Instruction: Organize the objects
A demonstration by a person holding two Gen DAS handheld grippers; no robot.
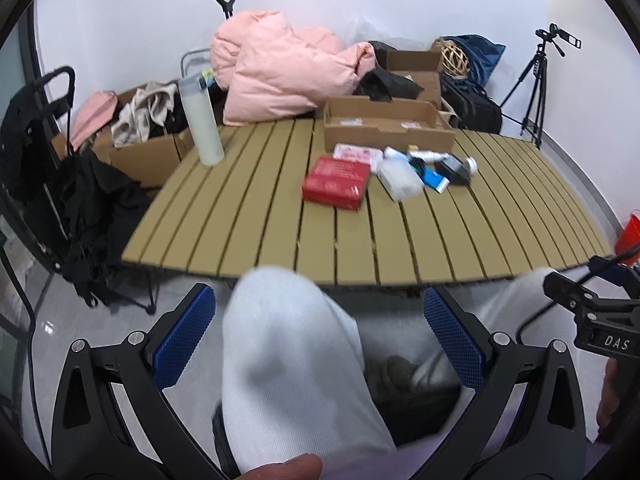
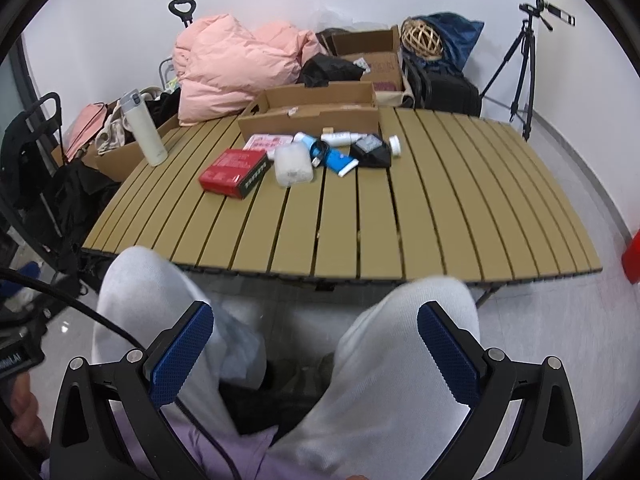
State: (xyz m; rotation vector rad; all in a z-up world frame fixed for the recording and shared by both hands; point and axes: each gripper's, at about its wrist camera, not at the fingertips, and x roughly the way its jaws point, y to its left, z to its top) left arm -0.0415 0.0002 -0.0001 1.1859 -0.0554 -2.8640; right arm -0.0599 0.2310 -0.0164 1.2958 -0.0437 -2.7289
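A slatted tan table (image 1: 280, 232) (image 2: 440, 208) holds a red box (image 1: 335, 183) (image 2: 234, 173), a clear plastic case (image 1: 398, 178) (image 2: 293, 165), a pink packet (image 1: 354, 153) (image 2: 266, 142), a blue tube (image 1: 432, 178) (image 2: 340, 160), a white tube (image 2: 340, 138), a black pouch (image 1: 456, 170) (image 2: 372, 152) and an open flat cardboard box (image 1: 384, 124) (image 2: 312, 114). My left gripper (image 1: 320, 344) and right gripper (image 2: 316, 352) are both open and empty, held low over the person's knees in front of the table, far from the objects.
A white bottle (image 1: 202, 120) (image 2: 144, 128) stands at the table's far left corner. A pink duvet (image 1: 288, 68), cardboard boxes of clothes (image 1: 148, 140), bags and a tripod (image 1: 536, 84) crowd the wall behind. A black cart (image 1: 44, 152) stands left.
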